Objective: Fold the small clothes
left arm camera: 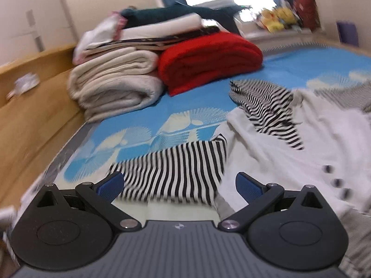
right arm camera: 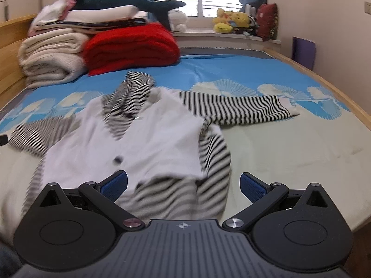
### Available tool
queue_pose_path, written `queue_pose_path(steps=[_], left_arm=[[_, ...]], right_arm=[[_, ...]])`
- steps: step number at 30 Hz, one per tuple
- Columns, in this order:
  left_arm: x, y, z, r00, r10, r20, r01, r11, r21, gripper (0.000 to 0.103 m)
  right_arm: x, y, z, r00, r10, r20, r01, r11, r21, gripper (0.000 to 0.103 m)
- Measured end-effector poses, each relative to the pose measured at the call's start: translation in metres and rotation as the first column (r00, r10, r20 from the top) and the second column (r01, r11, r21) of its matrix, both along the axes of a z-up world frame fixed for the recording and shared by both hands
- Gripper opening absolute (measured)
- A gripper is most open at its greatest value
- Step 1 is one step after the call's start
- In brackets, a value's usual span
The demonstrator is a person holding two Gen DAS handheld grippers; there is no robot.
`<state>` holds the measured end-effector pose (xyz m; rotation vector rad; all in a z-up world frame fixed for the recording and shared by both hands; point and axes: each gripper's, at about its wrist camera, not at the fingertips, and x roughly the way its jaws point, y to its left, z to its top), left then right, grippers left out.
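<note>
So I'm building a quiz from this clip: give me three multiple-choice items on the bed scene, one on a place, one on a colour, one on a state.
1. Where is the folded red blanket?
A. Beside the cream blanket stack
B. On the windowsill
C. On the garment

2. What colours are the small garment's sleeves?
A. Red and white
B. Black and white
C. Plain blue

3. How do the left gripper and right gripper stand?
A. Both shut
B. One clamps cloth
C. Both open

Answers: 1 A, the two touch at the bed's far end. 2 B, stripes show clearly. 3 C, blue pads stand wide apart, holding nothing.
</note>
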<state>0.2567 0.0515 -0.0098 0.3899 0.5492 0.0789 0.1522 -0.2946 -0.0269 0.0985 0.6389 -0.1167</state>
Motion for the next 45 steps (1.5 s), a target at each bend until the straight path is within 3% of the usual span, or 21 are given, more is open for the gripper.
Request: queue_pose_path(steps=[3,7,9,12,14,16,19,20,21,22,23,24,26,27,29,31,33,37,40,43,45], left_arm=[[0.075,0.001,-0.027,0.990,-0.066,-0.121,0.071,0.997,0.036,0.103],[0.153,-0.005,-0.067,0.979,-0.086,-0.186,0.108,0.987,0.115,0.102],[0.185,-0.007,-0.090,0.961,-0.104,-0.256,0.130,0.988,0.088,0.097],[0.215,-0.008,-0.116,0.937,-0.112,-0.331,0.134,0.990,0.045,0.004],[0.227,0.000,-0.121,0.960,-0.060,-0.274,0.068,0.997,0.020,0.004],[0.245,0.014,-0.127,0.965,-0.003,-0.261,0.010,1.000,0.028,0.003],[0.284,0.041,-0.142,0.968,0.116,-0.223,-0.084,0.985,0.148,0.003],[0.299,0.053,-0.146,0.963,0.145,-0.227,-0.112,0.982,0.154,0.003],[0.313,0.062,-0.148,0.959,0.190,-0.211,-0.151,0.970,0.189,0.000],[0.327,0.070,-0.152,0.946,0.278,-0.165,-0.225,0.933,0.282,0.000],[0.341,0.082,-0.155,0.932,0.333,-0.141,-0.276,0.906,0.320,0.000],[0.352,0.094,-0.154,0.914,0.379,-0.146,-0.323,0.897,0.302,0.000],[0.361,0.116,-0.144,0.886,0.425,-0.185,-0.391,0.900,0.192,0.002],[0.356,0.122,-0.134,0.889,0.414,-0.196,-0.399,0.910,0.114,0.004],[0.343,0.120,-0.120,0.907,0.356,-0.226,-0.367,0.930,-0.010,0.027],[0.323,0.108,-0.109,0.924,0.284,-0.255,-0.313,0.947,-0.078,0.077],[0.284,0.097,-0.095,0.945,0.226,-0.235,-0.265,0.953,-0.150,0.092],[0.190,0.061,-0.071,0.969,0.096,-0.226,-0.155,0.953,-0.260,0.100],[0.115,0.031,-0.060,0.971,-0.015,-0.238,-0.052,0.960,-0.276,0.101],[0.049,0.008,-0.061,0.950,-0.133,-0.282,0.050,0.958,-0.283,0.101],[0.013,-0.006,-0.066,0.927,-0.199,-0.319,0.104,0.951,-0.290,0.101]], right_arm=[[0.052,-0.015,-0.013,0.998,-0.042,-0.036,0.043,0.998,0.042,0.102],[0.108,-0.035,-0.033,0.992,-0.091,-0.084,0.100,0.988,0.116,0.102],[0.122,-0.042,-0.043,0.990,-0.103,-0.101,0.114,0.987,0.117,0.102],[0.136,-0.048,-0.053,0.982,-0.128,-0.136,0.142,0.985,0.095,0.102],[0.141,-0.051,-0.052,0.981,-0.133,-0.138,0.151,0.981,0.125,0.102],[0.145,-0.053,-0.053,0.980,-0.135,-0.148,0.159,0.973,0.167,0.102],[0.147,-0.055,-0.056,0.977,-0.124,-0.174,0.162,0.961,0.222,0.102],[0.149,-0.057,-0.057,0.977,-0.125,-0.174,0.164,0.960,0.228,0.102],[0.149,-0.059,-0.057,0.976,-0.134,-0.171,0.170,0.960,0.220,0.102],[0.149,-0.062,-0.057,0.976,-0.144,-0.165,0.177,0.962,0.207,0.102],[0.149,-0.066,-0.058,0.974,-0.158,-0.161,0.188,0.963,0.192,0.102],[0.148,-0.070,-0.059,0.971,-0.177,-0.160,0.205,0.962,0.178,0.102],[0.146,-0.081,-0.062,0.965,-0.204,-0.167,0.232,0.958,0.168,0.102],[0.146,-0.086,-0.063,0.962,-0.213,-0.172,0.242,0.955,0.170,0.102],[0.144,-0.097,-0.064,0.958,-0.227,-0.176,0.258,0.949,0.180,0.102],[0.142,-0.108,-0.065,0.954,-0.236,-0.187,0.270,0.945,0.186,0.102],[0.138,-0.114,-0.069,0.948,-0.247,-0.201,0.283,0.942,0.180,0.102],[0.131,-0.123,-0.076,0.936,-0.266,-0.229,0.301,0.945,0.132,0.102],[0.126,-0.124,-0.083,0.925,-0.272,-0.266,0.292,0.956,0.036,0.102],[0.120,-0.121,-0.092,0.929,-0.219,-0.300,0.217,0.975,-0.042,0.102],[0.112,-0.120,-0.095,0.936,-0.155,-0.315,0.158,0.987,-0.017,0.102]])
